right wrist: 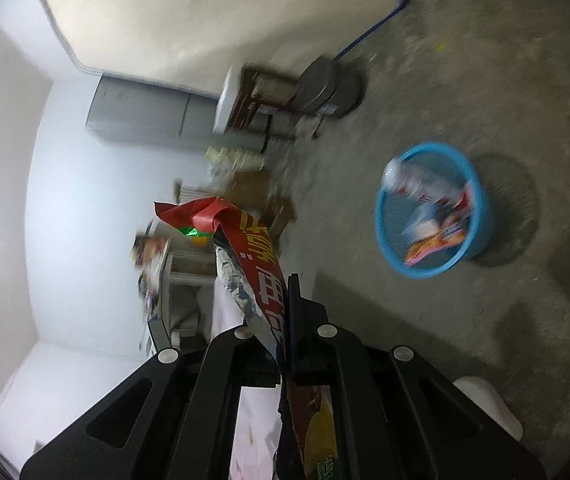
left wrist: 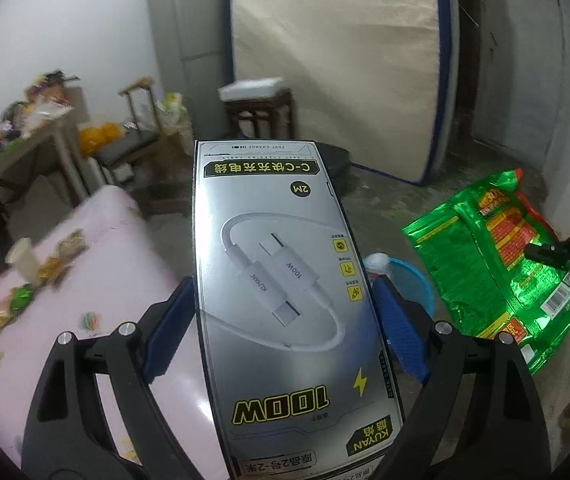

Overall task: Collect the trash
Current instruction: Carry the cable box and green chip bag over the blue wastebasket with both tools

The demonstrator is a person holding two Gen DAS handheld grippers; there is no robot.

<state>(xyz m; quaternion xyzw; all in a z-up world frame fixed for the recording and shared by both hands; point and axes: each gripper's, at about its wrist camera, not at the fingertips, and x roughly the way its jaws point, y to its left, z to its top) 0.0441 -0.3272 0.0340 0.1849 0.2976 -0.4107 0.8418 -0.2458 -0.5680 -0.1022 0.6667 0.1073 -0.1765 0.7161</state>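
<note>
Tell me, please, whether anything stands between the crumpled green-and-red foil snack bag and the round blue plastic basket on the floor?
Nothing visible does: only bare concrete floor separates the foil snack bag from the blue basket.
</note>
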